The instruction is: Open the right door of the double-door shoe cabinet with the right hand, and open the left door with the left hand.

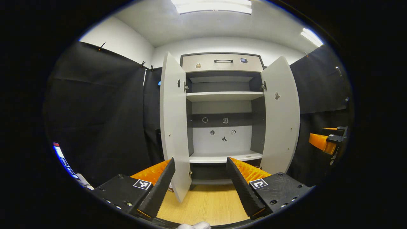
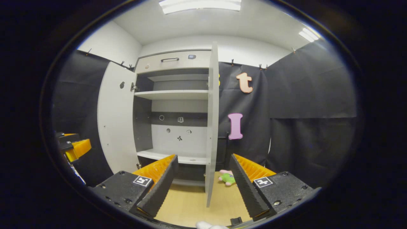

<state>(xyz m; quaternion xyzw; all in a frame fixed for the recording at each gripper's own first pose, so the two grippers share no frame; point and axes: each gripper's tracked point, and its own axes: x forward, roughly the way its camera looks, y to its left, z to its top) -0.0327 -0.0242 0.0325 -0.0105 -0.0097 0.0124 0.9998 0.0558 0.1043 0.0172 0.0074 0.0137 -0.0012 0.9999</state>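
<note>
The shoe cabinet (image 1: 222,108) stands ahead with both doors swung wide and its shelves bare. In the left gripper view the left door (image 1: 173,127) hangs outward, and its lower edge reaches down between the fingers of my open left gripper (image 1: 201,160), close to the left finger. The right door (image 1: 281,117) stands open on the far side, with my right gripper (image 1: 327,143) beyond it. In the right gripper view the right door (image 2: 212,127) shows edge-on between the spread fingers of my right gripper (image 2: 203,156). The left door (image 2: 116,124) is open, with my left gripper (image 2: 73,148) beside it.
A drawer with a dark handle (image 1: 223,61) tops the cabinet. Small stickers dot the cabinet's back panel (image 1: 222,133). A green and pink soft toy (image 2: 227,178) lies on the wooden floor (image 2: 190,203) right of the right door. Black cloth walls close in both sides.
</note>
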